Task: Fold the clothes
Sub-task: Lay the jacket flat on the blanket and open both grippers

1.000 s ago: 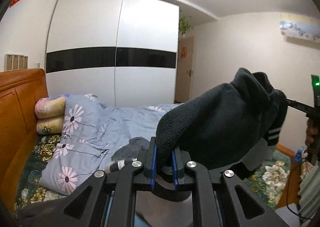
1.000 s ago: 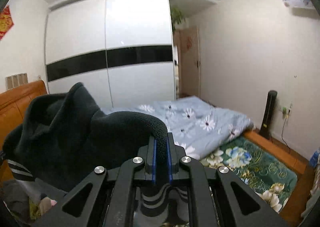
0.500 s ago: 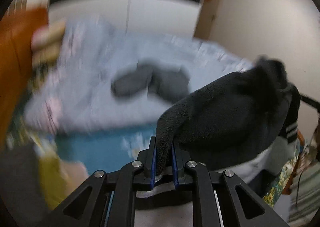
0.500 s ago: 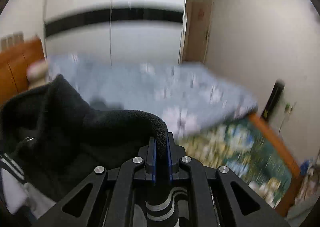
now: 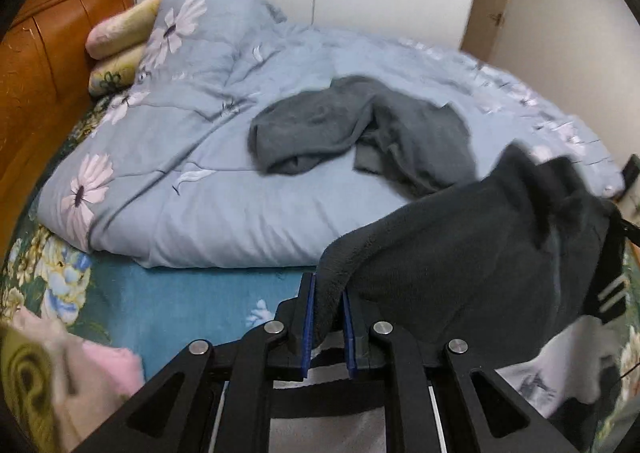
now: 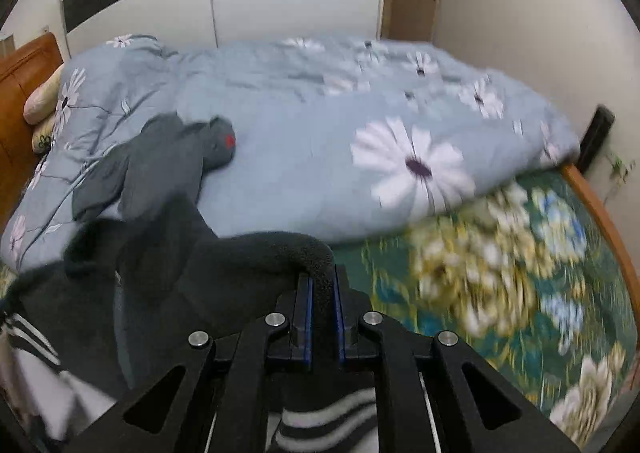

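A dark fleece garment (image 5: 480, 253) with white stripes at its hem hangs stretched between both grippers above the bed. My left gripper (image 5: 328, 313) is shut on one edge of it, the fabric pinched between the blue pads. My right gripper (image 6: 322, 293) is shut on the other edge of the same fleece garment (image 6: 168, 285). A second grey garment (image 5: 360, 129) lies crumpled on the blue quilt beyond; it also shows in the right wrist view as a grey garment (image 6: 160, 161) at the left.
A pale blue flowered quilt (image 5: 200, 173) covers most of the bed, over a green floral sheet (image 6: 500, 273). Pillows (image 5: 120, 41) rest against the wooden headboard (image 5: 44, 65). Pink and yellow clothes (image 5: 52, 381) lie at lower left. A wardrobe (image 6: 240, 1) stands behind.
Both grippers have come down and tipped toward the bed with the fleece garment still held. The views now show the quilt and the grey garment instead of the wardrobe and ceiling.
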The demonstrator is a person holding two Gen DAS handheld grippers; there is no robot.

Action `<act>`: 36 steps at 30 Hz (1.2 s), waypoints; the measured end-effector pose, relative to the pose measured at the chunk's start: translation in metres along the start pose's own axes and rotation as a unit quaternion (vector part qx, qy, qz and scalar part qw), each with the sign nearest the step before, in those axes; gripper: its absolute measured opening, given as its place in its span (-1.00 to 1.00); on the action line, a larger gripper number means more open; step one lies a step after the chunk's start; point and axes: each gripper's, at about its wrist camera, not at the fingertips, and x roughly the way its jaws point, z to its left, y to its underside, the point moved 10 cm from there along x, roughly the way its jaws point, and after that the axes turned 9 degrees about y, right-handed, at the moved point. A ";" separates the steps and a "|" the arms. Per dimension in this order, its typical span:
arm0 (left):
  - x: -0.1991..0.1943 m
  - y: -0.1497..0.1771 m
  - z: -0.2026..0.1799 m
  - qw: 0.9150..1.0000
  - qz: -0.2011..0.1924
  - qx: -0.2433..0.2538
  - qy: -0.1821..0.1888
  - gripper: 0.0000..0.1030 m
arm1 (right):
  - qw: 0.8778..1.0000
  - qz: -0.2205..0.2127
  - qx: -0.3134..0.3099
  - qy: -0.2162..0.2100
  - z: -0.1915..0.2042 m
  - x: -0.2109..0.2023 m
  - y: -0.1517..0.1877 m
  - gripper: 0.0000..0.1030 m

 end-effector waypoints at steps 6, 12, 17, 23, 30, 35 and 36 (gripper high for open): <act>0.087 0.029 0.026 0.994 0.099 -0.017 -0.045 -0.74 | 0.996 0.087 -0.011 -0.017 0.020 0.085 0.036 -0.82; 0.104 0.030 0.027 0.989 0.138 -0.022 -0.048 -0.67 | 0.994 0.106 -0.005 -0.023 0.020 0.102 0.043 -0.68; 0.066 0.039 0.025 0.993 0.107 -0.032 -0.043 -0.05 | 0.993 0.078 -0.002 -0.090 0.017 0.069 0.039 0.13; 0.003 0.104 0.026 0.993 0.077 -0.085 -0.020 0.20 | 0.992 0.051 0.095 -0.067 -0.074 -0.017 0.110 0.20; -0.042 0.155 0.035 0.989 0.085 -0.117 0.005 0.20 | 0.933 0.137 0.331 -0.023 -0.190 -0.069 0.272 0.31; -0.066 0.163 0.040 0.988 0.075 -0.132 0.013 0.20 | 0.895 0.165 0.413 -0.005 -0.206 -0.070 0.323 0.32; -0.071 0.165 0.042 0.988 0.074 -0.136 0.015 0.20 | 0.887 0.165 0.431 -0.020 -0.202 -0.066 0.323 0.32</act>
